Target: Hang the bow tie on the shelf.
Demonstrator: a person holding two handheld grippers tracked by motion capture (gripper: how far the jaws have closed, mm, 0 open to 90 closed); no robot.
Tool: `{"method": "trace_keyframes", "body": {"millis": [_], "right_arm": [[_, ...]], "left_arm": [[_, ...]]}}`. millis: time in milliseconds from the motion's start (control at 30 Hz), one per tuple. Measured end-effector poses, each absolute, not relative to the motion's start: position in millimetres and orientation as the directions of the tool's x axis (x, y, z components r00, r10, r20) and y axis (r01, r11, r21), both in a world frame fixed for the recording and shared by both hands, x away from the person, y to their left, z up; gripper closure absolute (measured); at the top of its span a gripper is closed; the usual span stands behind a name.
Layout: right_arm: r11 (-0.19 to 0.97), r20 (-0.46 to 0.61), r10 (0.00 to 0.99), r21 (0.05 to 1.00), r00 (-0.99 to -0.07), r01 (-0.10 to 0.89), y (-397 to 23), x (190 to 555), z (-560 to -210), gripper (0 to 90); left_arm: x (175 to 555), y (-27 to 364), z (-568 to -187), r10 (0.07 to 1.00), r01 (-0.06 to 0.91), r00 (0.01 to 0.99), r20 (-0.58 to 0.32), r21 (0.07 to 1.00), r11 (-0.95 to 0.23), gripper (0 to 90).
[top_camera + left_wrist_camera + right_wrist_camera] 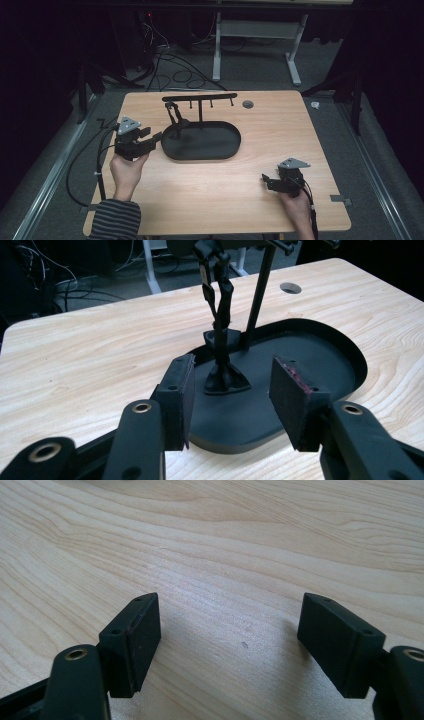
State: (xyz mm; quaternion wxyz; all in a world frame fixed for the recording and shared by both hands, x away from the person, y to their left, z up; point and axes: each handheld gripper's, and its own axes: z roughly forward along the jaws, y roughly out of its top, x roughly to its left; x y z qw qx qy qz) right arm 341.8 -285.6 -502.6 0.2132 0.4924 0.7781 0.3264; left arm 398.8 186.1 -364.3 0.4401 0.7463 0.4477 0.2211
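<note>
A dark room with cables on the grey floor surrounds one light wooden table (250, 200), which has one round grommet hole (247, 104) near its far edge. On the table sits one black oval tray (210, 142) with one upright post carrying one crossbar (200, 97); four small pegs hang under the bar, as far as the high view lets them be counted. One black strap-like object (220, 335) hangs from the peg at the bar's left end, its flared lower end resting on the tray floor.

Two grippers are held, one in each hand. The left gripper (150, 140) hovers at the tray's left rim, its jaws apart and aimed at the hanging object. The right gripper (267, 181) rests low over bare wood near the table's right front, jaws wide apart and holding nothing.
</note>
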Motion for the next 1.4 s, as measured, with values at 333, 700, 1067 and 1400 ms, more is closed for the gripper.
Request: {"method": "trace_keyframes", "body": {"millis": [333,700,1067,1400], "right_arm": [[0.304,-0.012,0.905,0.718,-0.425,0.627,-285,342,-503,26.6],[0.304,-0.011,0.905,0.717,-0.426,0.627,-285,342,-503,26.5],[0.305,-0.011,0.904,0.717,-0.427,0.627,-285,342,-503,26.5],[0.305,-0.012,0.904,0.717,-0.427,0.627,-285,342,-503,26.5]], "left_arm": [[390,188,-369,0.863,0.476,0.498,-0.077,0.857,-0.198,52.5],[383,188,-377,0.865,0.478,0.497,-0.073,0.855,-0.202,53.4],[376,192,-386,0.868,0.491,0.489,-0.091,0.851,-0.188,53.0],[369,199,-396,0.878,0.506,0.468,-0.098,0.844,-0.176,52.8]]}}
